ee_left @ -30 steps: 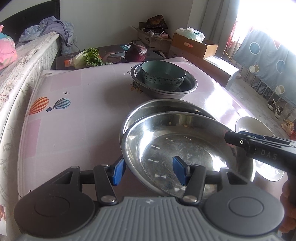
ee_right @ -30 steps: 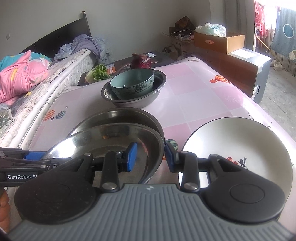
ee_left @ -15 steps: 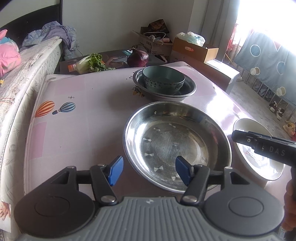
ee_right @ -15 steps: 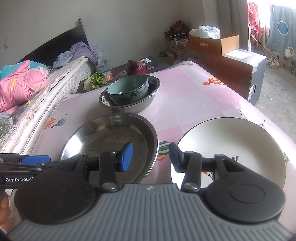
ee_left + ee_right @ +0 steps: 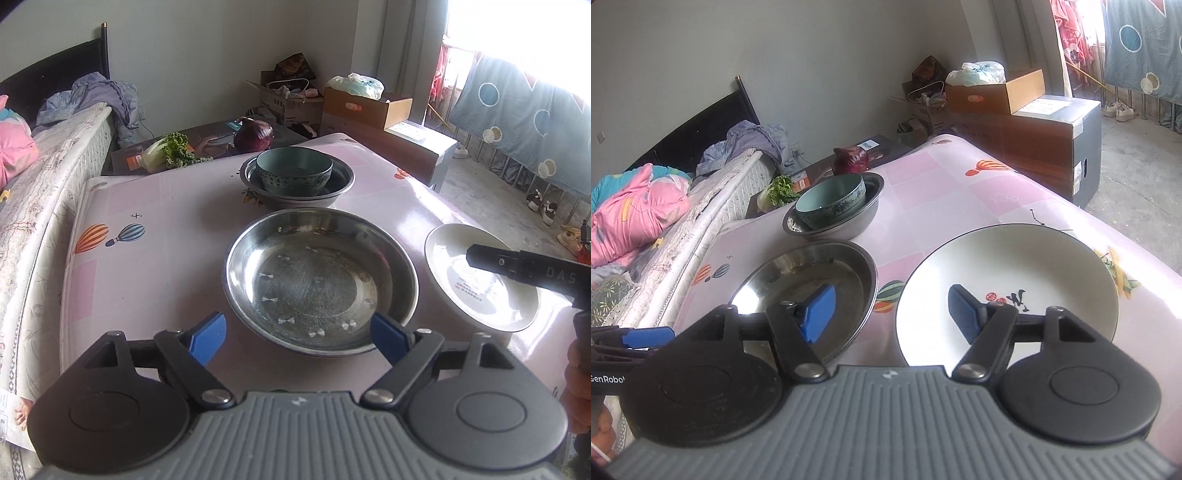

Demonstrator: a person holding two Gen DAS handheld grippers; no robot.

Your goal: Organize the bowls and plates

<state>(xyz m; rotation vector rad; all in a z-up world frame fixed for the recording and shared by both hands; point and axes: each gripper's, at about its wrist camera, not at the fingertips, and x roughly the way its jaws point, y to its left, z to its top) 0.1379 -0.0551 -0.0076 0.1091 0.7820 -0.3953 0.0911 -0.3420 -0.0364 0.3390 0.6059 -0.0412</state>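
Two steel plates [image 5: 321, 280] lie nested in the middle of the pink table [image 5: 155, 258]. My left gripper [image 5: 297, 334] hovers just short of their near rim, jaws opening, pads touching nothing. To their right lies a white plate [image 5: 1015, 266]. My right gripper [image 5: 892, 310] hangs over the gap between the steel plates [image 5: 812, 273] and the white plate, jaws opening and empty. One of its fingers [image 5: 517, 264] crosses the white plate [image 5: 480, 280] in the left wrist view. Farther back a green bowl [image 5: 293, 173] sits inside a steel basin [image 5: 340, 188].
A bed [image 5: 44, 192] runs along the table's left side. Behind the table a dark low stand holds a leafy cabbage [image 5: 166, 151] and a purple cabbage [image 5: 253, 133]. Cardboard boxes [image 5: 1027, 122] stand at the back right, beyond the table's right edge.
The upper steel plate, held tilted by both grippers, now rests nested in the lower one. Both grippers let go, widened their jaws and drew back.
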